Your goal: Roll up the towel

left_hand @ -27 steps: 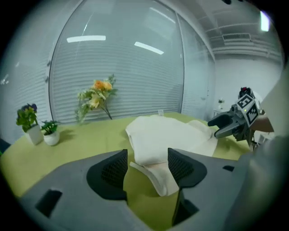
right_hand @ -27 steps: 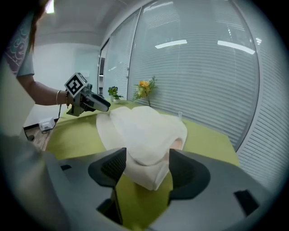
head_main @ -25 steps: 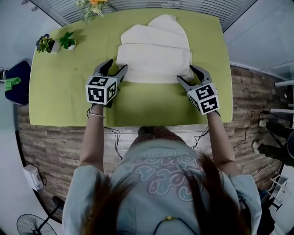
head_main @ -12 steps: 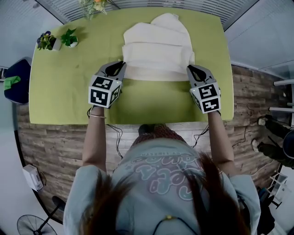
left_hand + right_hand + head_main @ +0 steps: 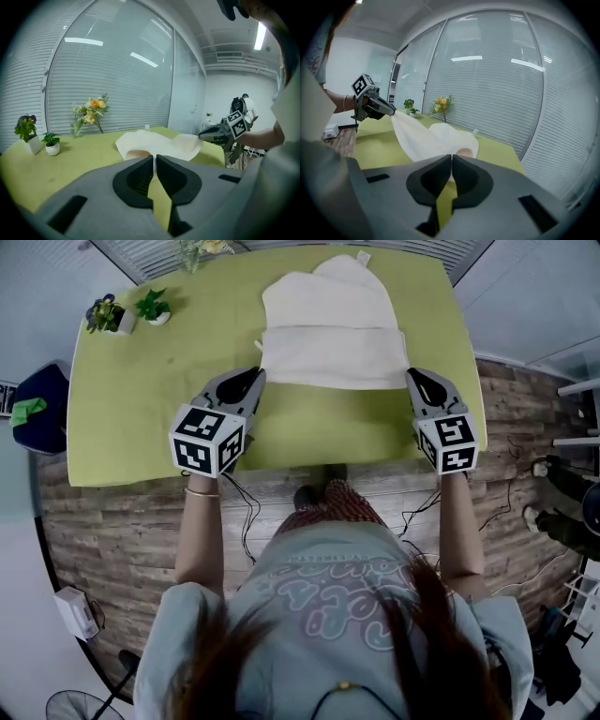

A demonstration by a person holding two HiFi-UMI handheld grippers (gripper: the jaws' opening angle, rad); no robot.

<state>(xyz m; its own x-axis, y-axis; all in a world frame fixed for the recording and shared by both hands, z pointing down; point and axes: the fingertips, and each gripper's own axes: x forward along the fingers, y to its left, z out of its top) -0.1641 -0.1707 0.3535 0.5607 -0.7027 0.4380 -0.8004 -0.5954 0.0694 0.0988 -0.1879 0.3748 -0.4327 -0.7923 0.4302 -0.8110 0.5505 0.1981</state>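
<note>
The first turn of the roll is being started: each hand-held gripper is pinched shut on a near corner of the towel (image 5: 333, 343), and the near hem is stretched between them. The left hand-held gripper (image 5: 246, 382) has its jaws together on the pale cloth at the towel's near left corner. The right hand-held gripper (image 5: 419, 381) is clamped the same way on the near right corner. In each gripper view a sliver of fabric shows between the closed pads. The cream towel lies on the green surface (image 5: 141, 399), toward its far middle, with the rounded far end near the back edge. The part closest to the person already looks folded or doubled into a band. From the right gripper view the cloth rises in a slack sheet toward the other gripper, so the near edge appears to be raised off the surface rather than lying flat. The next move, as I judge it, calls for both hands to carry that edge forward and over together, level with one another. The hem then lands straight across the towel and forms an even core. If one side leads, the roll will likely skew into a cone. The grip should stay firm enough to keep the hem taut, because a sagging middle would leave the core loose. Two small potted plants (image 5: 131, 310) stand at the far left corner, well clear of the work.
</note>
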